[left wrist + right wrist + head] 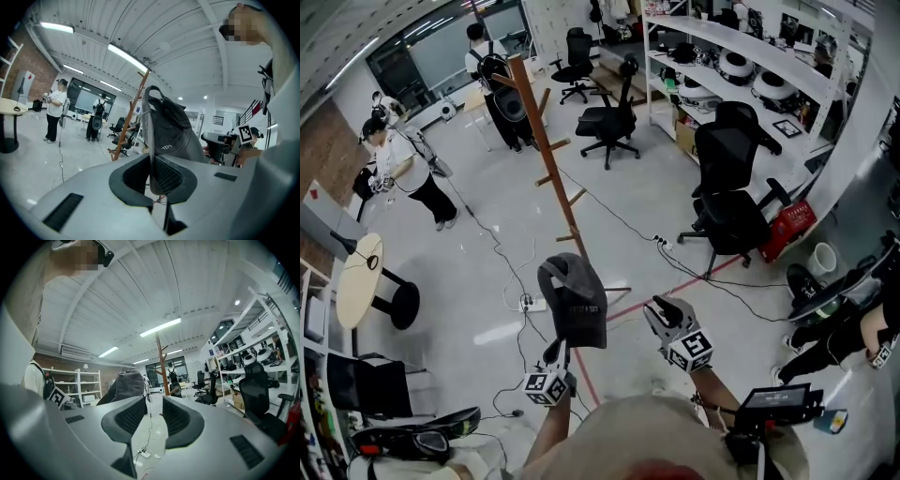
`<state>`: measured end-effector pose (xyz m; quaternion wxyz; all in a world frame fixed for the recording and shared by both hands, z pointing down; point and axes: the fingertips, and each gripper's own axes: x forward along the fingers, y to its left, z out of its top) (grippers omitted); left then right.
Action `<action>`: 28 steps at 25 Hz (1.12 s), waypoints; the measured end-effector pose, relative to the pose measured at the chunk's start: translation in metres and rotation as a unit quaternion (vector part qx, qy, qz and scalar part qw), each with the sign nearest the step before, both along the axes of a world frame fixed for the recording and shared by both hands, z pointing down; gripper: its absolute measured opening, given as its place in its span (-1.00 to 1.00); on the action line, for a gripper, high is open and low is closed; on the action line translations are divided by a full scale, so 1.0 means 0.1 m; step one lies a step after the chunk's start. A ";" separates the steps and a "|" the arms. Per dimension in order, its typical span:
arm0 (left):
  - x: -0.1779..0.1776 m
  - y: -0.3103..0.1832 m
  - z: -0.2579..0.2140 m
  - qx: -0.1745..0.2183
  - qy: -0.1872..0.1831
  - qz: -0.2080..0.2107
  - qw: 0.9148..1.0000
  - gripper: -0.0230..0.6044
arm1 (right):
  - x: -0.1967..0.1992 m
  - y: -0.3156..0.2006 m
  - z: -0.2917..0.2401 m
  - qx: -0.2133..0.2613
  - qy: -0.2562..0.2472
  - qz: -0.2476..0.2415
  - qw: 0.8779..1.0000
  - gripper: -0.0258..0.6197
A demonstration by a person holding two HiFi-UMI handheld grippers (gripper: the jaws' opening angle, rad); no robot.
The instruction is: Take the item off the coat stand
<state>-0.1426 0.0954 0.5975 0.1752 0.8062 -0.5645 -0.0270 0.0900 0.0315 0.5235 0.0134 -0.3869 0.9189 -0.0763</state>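
A dark grey cap (574,300) hangs from my left gripper (557,353), which is shut on the cap's lower edge. In the left gripper view the cap (171,126) rises from between the closed pads of the left gripper (152,176). The wooden coat stand (546,150) stands on the floor beyond the cap, apart from it, with bare pegs. My right gripper (662,315) is just right of the cap, open, with nothing in it. The right gripper view shows the right gripper (153,413) with a clear gap, the cap (127,385) off to its left and the coat stand (164,364) ahead.
Black office chairs (609,122) (727,187) stand right of the stand, before white shelves (741,56). Cables and a power strip (530,302) lie on the floor near the stand's foot. A round table (358,277) is at left. Two people (403,169) (502,89) stand far back.
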 end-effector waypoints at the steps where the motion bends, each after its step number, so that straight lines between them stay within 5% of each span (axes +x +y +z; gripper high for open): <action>1: 0.00 -0.01 -0.02 0.002 0.001 -0.002 1.000 -0.82 | 0.00 -0.01 -0.01 0.001 -0.001 -0.001 1.000 -0.59; 12: 0.03 0.08 -0.08 0.007 0.023 -0.013 1.000 -0.82 | 0.06 0.07 -0.02 0.009 -0.009 0.004 1.000 -0.59; 17: -0.45 -0.02 -0.50 0.051 0.030 -0.027 0.998 -0.82 | -0.47 -0.03 -0.36 0.039 0.000 -0.019 0.999 -0.59; 28: 0.42 0.15 -0.57 0.045 0.022 0.024 0.998 -0.82 | 0.01 0.26 -0.66 0.050 0.017 -0.017 0.998 -0.59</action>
